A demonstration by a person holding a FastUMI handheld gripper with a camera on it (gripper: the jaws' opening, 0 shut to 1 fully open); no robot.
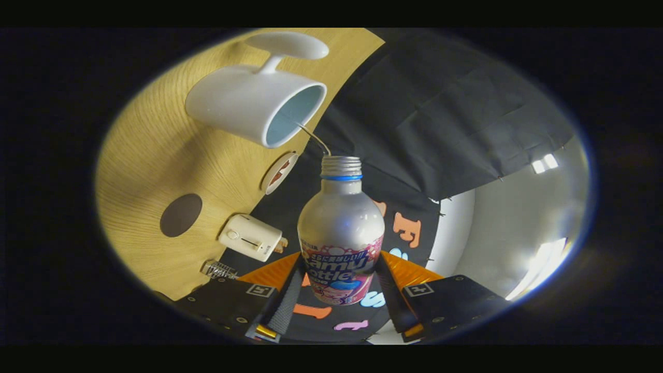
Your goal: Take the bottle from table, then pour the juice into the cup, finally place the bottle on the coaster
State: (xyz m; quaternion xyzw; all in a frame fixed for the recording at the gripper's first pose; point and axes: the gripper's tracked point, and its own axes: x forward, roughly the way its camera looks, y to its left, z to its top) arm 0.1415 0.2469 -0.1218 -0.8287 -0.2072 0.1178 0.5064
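Note:
A silver bottle (pixel 340 228) with a pink label and an open threaded neck sits between my fingers, and my gripper (pixel 339 282) is shut on it. The whole view is rolled sideways, so the bottle is tipped over the table. A thin stream of liquid (pixel 314 139) runs from the bottle's mouth into the white cup (pixel 254 103), whose pale blue inside faces the bottle. A dark brown round coaster (pixel 181 214) lies on the wooden table (pixel 150 155), beside the cup and nearer to my fingers.
A white saucer-like dish (pixel 287 44) stands beyond the cup. A small round disc with a red mark (pixel 279 172) lies at the table's edge. A white plug-like block (pixel 251 237) and a small clear item (pixel 218 269) sit close to my fingers.

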